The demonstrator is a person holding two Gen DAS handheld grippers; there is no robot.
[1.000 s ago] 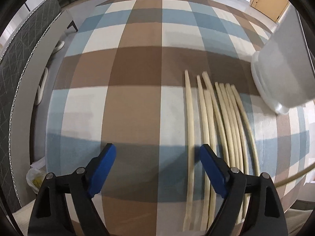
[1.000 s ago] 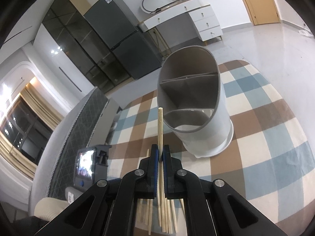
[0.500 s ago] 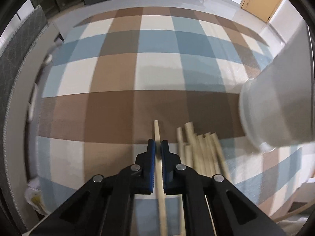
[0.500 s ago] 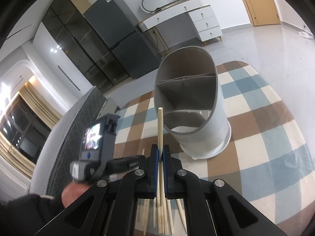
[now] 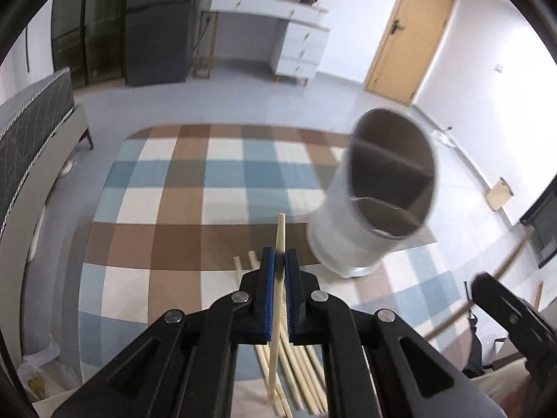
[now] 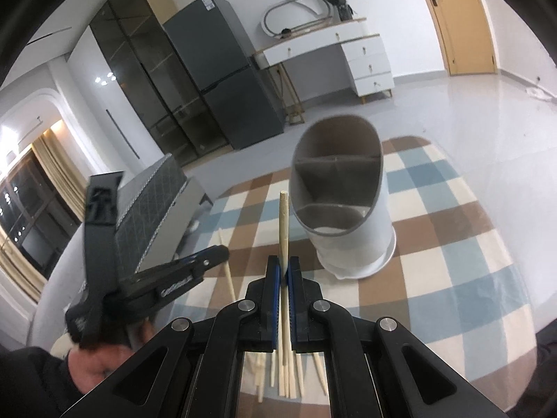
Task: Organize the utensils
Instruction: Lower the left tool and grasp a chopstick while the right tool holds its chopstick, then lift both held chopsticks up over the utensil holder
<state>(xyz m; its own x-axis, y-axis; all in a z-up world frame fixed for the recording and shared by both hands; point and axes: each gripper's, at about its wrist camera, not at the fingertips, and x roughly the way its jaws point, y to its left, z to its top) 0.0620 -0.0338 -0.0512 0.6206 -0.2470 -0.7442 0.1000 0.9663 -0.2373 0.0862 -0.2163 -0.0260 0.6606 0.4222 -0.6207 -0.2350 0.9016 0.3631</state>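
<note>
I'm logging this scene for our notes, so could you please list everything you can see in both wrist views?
Chopstick in left gripper: one, pale wood, clamped between the blue pads.
Chopstick in right gripper: one, pale wood, clamped likewise, pointing at the holder.
Loose chopsticks: several, pale wood, lying on the cloth near the grippers; exact count unclear.
Utensil holder: one, white outside, grey divided inside, upright on the cloth.
Checked cloth: one, blue, brown and cream, covering the table.
Fridge: one, dark grey, by the far wall.
Desk: one, white, with drawers.
Door: one, yellow-brown.
Left gripper: black, shut.
Right gripper: black, shut.
Hand: one, dark sleeve, holding the left gripper.
</note>
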